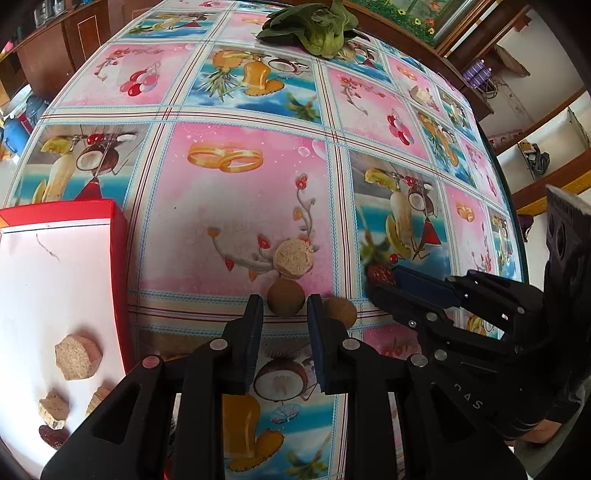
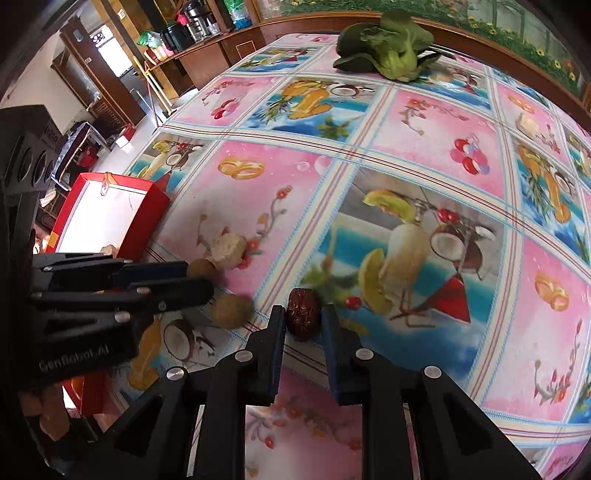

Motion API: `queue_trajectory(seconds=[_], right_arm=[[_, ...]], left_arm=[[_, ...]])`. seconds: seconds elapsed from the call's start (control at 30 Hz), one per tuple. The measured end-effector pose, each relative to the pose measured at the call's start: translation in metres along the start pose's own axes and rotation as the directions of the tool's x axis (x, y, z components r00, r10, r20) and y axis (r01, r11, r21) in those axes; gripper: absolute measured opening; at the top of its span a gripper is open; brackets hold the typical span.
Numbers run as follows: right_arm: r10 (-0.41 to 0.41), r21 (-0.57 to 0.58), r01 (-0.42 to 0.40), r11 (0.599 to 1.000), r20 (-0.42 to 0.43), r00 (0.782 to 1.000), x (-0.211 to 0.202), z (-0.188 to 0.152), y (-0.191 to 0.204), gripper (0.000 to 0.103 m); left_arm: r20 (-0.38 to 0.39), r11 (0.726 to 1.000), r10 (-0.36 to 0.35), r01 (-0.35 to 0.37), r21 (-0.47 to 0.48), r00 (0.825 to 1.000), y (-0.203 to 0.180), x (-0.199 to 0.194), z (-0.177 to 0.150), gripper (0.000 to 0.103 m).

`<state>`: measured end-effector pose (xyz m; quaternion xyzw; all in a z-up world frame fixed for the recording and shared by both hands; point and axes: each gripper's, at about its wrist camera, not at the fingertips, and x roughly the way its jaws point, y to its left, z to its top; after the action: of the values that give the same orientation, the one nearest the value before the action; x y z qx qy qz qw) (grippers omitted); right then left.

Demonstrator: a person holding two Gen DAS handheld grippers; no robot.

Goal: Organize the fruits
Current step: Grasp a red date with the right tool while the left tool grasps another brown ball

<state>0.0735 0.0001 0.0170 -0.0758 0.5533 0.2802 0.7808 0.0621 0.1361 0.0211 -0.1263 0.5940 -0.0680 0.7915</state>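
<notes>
My left gripper (image 1: 285,306) is open with a round brown longan (image 1: 286,297) between its fingertips on the table; a second longan (image 1: 340,312) lies just right of its right finger. A tan chunk (image 1: 293,257) lies just beyond. My right gripper (image 2: 303,318) is closed around a dark red date (image 2: 303,313), which rests on the tablecloth; it also shows in the left wrist view (image 1: 380,274). The red box (image 1: 118,258) with a white floor holds several tan chunks (image 1: 78,356) and a dark date (image 1: 51,435) at the left.
A leafy green vegetable (image 1: 317,27) lies at the table's far edge. Another tan piece (image 1: 421,94) lies far right. The patterned tablecloth (image 1: 236,206) covers the table. Wooden cabinets and shelves stand behind it.
</notes>
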Motion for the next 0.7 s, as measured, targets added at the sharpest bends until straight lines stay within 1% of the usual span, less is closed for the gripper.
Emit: queue_trajectory(seconds=[0.07, 0.23, 0.3, 0.33, 0.47, 0.6, 0.7], right_arm=[[0.000, 0.011, 0.000, 1.000, 0.002, 1.000, -0.002, -0.003, -0.002, 0.020], [-0.007, 0.022, 0.007, 1.000, 0.001, 1.000, -0.006, -0.010, -0.004, 0.020], [-0.015, 0.017, 0.015, 1.000, -0.003, 1.000, -0.006, -0.012, -0.003, 0.020], [-0.020, 0.016, 0.020, 1.000, -0.002, 1.000, -0.007, -0.013, -0.003, 0.020], [-0.020, 0.036, 0.019, 0.999, 0.005, 1.000, -0.010, -0.019, -0.004, 0.020], [0.008, 0.048, -0.010, 0.999, 0.023, 1.000, -0.017, -0.025, 0.001, 0.020], [0.033, 0.060, -0.035, 0.998, 0.039, 0.999, -0.024, -0.029, 0.004, 0.020]], left_arm=[[-0.006, 1.000, 0.004, -0.004, 0.001, 1.000, -0.001, 0.003, 0.002, 0.023], [0.003, 0.998, 0.021, -0.021, 0.052, 1.000, -0.009, 0.006, 0.004, 0.022], [0.008, 0.998, 0.024, -0.024, 0.058, 1.000, -0.009, 0.005, 0.003, 0.022], [0.018, 0.998, 0.017, -0.018, 0.053, 1.000, -0.008, 0.003, 0.002, 0.019], [0.048, 1.000, -0.001, 0.000, 0.030, 0.999, -0.001, -0.008, -0.002, 0.019], [0.061, 1.000, -0.020, 0.020, 0.007, 0.998, 0.007, -0.018, -0.011, 0.019], [0.058, 1.000, -0.018, 0.018, 0.002, 0.998, 0.008, -0.020, -0.017, 0.019]])
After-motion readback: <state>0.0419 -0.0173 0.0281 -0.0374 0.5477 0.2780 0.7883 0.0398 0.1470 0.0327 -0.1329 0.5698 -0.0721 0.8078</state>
